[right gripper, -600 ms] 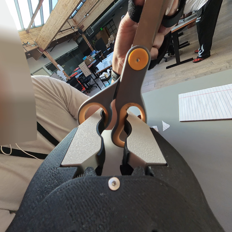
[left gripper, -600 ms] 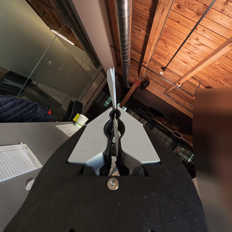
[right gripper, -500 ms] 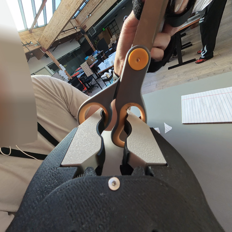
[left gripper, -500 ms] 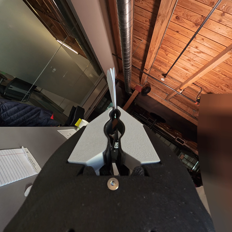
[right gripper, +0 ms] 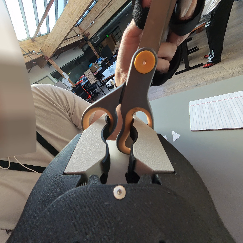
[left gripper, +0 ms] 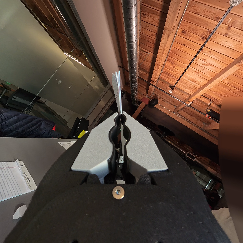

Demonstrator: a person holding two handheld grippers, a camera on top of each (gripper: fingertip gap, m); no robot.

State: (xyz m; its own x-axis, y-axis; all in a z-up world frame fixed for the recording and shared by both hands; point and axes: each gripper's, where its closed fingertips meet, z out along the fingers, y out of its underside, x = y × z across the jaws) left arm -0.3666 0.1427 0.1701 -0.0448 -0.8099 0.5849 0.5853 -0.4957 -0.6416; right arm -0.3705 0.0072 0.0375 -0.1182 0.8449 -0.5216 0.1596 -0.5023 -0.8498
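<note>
A wooden ceiling [left gripper: 197, 52] with a metal duct [left gripper: 131, 52] fills the left wrist view, a grey table [left gripper: 32, 148] low at the left. The left gripper [left gripper: 120, 114] is pinched tight on folded lined paper [left gripper: 117, 90] that stands up past its tips. A pad [left gripper: 11, 178] lies near the table's left edge.

Right wrist view — the same table [right gripper: 210, 164], a pad [right gripper: 215, 113] at its right edge, paper scraps [right gripper: 174, 135] just below it. The right gripper [right gripper: 120, 122] stands narrow inside the scissors' [right gripper: 134, 94] handle loops, one finger in each; a hand [right gripper: 126, 52] in a black glove holds the blades.
</note>
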